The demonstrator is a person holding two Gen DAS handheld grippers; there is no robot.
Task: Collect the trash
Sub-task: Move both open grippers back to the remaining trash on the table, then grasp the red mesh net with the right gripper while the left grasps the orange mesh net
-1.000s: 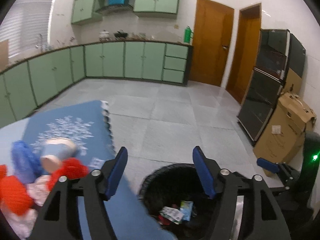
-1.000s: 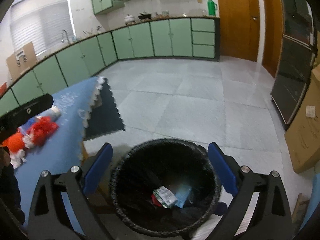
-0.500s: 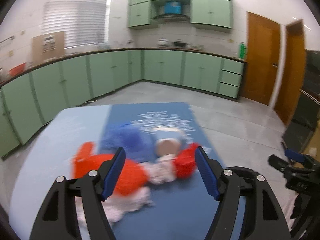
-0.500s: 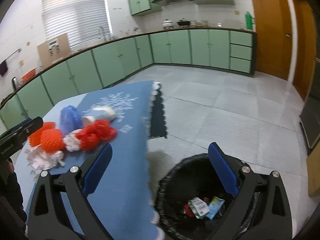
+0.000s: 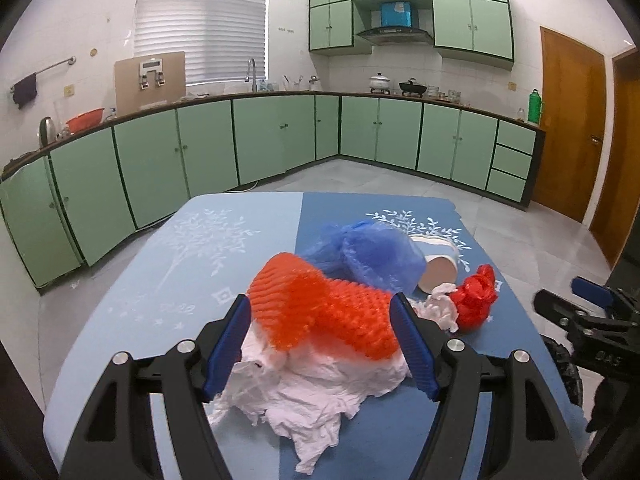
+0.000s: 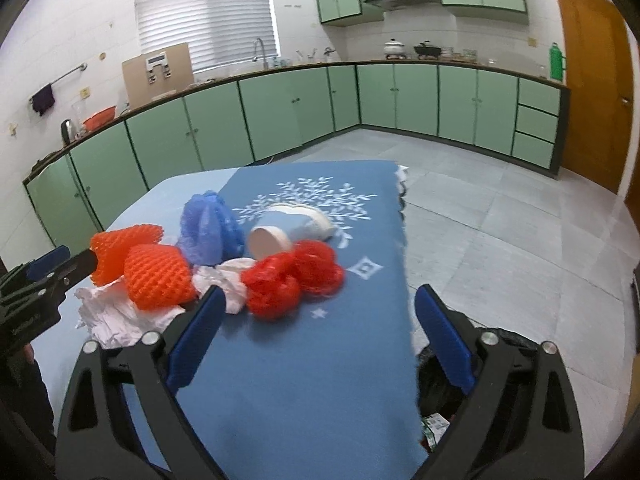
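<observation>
The trash sits in one heap near the middle of the desk (image 5: 240,240), on its blue patterned cloth. At the near left of the heap is orange foam netting (image 5: 320,316) lying on crumpled white paper (image 5: 320,396). Behind it is a bunched blue plastic bag (image 5: 376,256), and to the right of that a paper cup (image 5: 438,264) tipped on its side with its mouth toward the cameras. At the right end a red mesh bundle (image 6: 292,280) touches a smaller wad of white paper.

The left claw (image 5: 322,346) hangs just in front of the orange netting with its jaws spread; the netting shows between the two blue pads, but they are not pressing on it. The right claw (image 6: 318,336) is over the bare cloth on the near side of the red bundle, its jaws wide but narrowing, and nothing is between them.

Past the right edge of the desk, low in the right wrist view, the black bin (image 6: 436,392) stands on the floor with a few wrappers already inside. So a little of the collecting looks done, while all five kinds of litter on the desk are untouched. The bulk of the job remains: each piece has yet to be gripped, carried right and dropped in the bin.
</observation>
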